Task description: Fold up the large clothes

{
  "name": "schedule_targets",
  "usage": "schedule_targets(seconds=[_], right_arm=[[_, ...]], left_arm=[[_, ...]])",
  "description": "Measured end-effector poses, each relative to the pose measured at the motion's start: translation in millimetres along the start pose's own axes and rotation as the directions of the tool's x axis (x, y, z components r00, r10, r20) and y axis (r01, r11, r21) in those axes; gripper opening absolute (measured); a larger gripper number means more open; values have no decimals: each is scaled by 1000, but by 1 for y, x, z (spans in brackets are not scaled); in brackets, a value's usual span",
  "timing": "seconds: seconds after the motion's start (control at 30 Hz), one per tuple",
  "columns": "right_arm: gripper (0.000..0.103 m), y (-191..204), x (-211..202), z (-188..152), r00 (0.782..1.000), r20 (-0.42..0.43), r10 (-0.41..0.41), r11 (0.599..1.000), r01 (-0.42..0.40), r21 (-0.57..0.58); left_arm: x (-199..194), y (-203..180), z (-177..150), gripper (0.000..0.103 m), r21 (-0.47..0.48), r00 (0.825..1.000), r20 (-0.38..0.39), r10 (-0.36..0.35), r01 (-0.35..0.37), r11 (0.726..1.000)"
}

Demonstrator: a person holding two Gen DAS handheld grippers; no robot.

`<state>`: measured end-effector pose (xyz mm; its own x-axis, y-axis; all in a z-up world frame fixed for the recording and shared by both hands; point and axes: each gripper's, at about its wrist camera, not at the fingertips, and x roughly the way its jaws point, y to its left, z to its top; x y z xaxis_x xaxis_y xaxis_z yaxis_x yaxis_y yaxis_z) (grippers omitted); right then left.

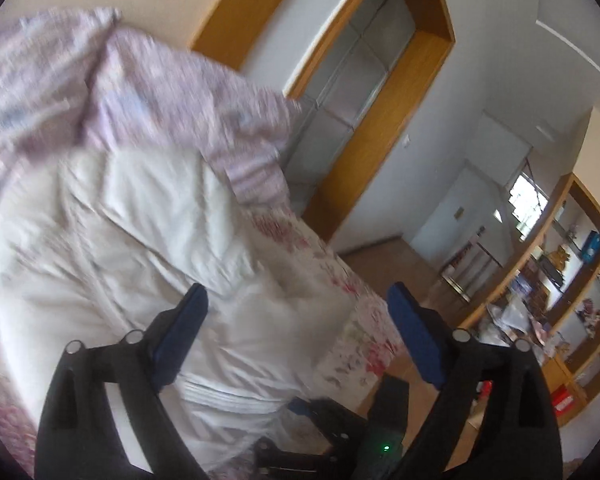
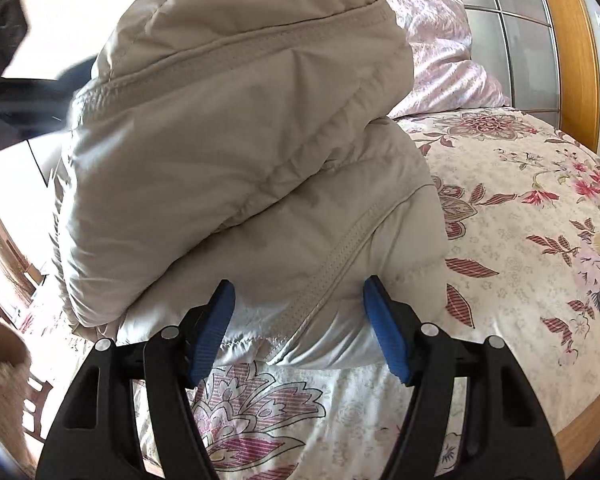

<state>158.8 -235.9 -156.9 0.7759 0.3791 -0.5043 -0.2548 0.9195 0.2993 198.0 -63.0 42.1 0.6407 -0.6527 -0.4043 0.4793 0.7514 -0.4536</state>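
Note:
A large cream puffer jacket (image 2: 236, 152) lies folded in a bulky stack on the floral bedsheet (image 2: 520, 216). My right gripper (image 2: 298, 304) is open, its blue pads on either side of the jacket's lower fold with the zipper seam between them. In the left wrist view the same jacket (image 1: 132, 240) lies spread below. My left gripper (image 1: 296, 300) is open and empty above its near edge. The other gripper (image 1: 340, 432) shows dark at the bottom of that view.
A crumpled pink striped duvet (image 1: 112, 80) lies past the jacket by the wooden headboard (image 1: 416, 80). The bed edge (image 1: 364, 320) drops to a wood floor. Cluttered shelves (image 1: 560, 300) stand on the right.

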Motion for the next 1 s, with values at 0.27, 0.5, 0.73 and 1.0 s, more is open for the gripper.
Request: schedule_targets(seconds=[0.27,0.5,0.73,1.0], right_arm=[[72,2,1,0,1000,-5,-11,1000,11,-12],[73,4,1,-1,1000,-6,-22,999,22,-28],[76,8,1,-6,999,5,-39,997,39,-63],[77,16,-3,-10,998,8,-66,992,66,-106]], left_arm=[[-19,64,17,95,22,909,72,411,-414,910],[45,100,1,94,80,864,-46,502,-497,864],[73,85,-19,94,190,846,-46,531,-514,836],[101,83,-34,95,241,825,-29,564,-542,805]])
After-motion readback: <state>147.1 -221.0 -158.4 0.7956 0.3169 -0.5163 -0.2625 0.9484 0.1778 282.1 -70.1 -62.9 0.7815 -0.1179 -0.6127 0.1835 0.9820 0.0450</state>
